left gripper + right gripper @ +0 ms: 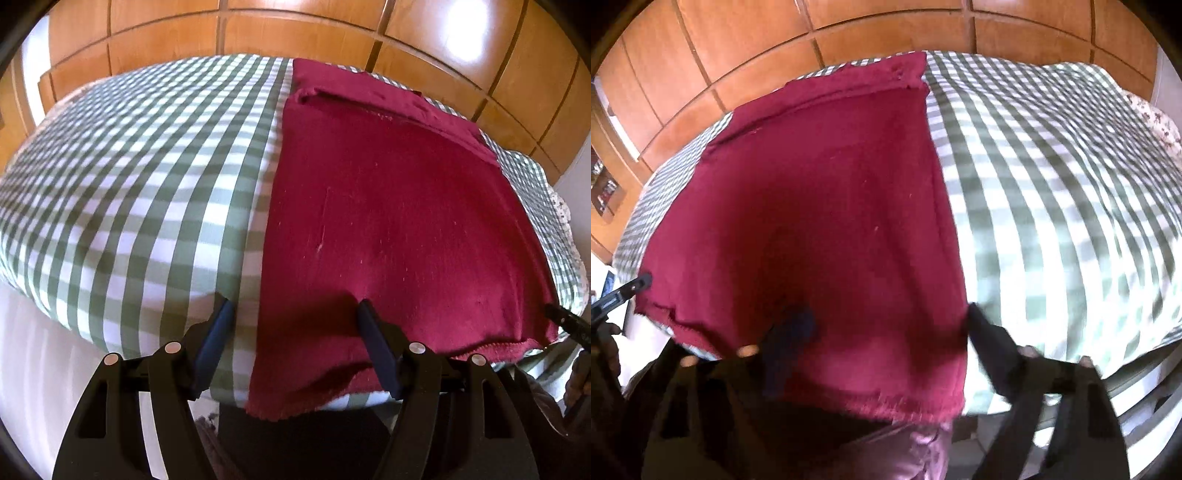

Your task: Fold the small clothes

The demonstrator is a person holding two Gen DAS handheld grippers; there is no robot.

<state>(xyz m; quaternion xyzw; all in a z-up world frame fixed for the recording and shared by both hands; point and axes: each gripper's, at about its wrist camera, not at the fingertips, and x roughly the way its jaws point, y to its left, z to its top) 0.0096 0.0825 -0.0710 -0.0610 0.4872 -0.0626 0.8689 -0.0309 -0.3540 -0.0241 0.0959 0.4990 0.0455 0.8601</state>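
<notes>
Covering most of both views was the green-and-white checked bedspread (140, 192), soft and padded, w/ glossy orange-brown wooden wardrobe panels (295, 33) behind. No earlier frame was supplied for comparison.

Item under task: one dark red knit garment (388, 221), lying flat on the bedspread near its front edge, near hem overhanging slightly. An upper layer was already folded across the far end, a raw seam edge showing. Judged light, limp, non-slip on the cotton cover; no stiffness, so it will sag wherever unsupported. Not fragile. Knit may stretch if pulled by one point only.

Left gripper (295, 314): fingers roughly mid-width, nothing between the pads; one finger over bare bedspread, the other over the garment, straddling its left side edge. Whether the tips touched fabric could not be determined.

Right gripper (875, 325): image blurred; fingers stood apart at approx. mid-width, spanning the garment's near right corner area. No pinch on fabric was visible.

Recommended hold, as a judgement: both near hem corners (945, 398), one per gripper, pinching through all layers, then lifting together to keep the hem straight and prevent bunching.
</notes>
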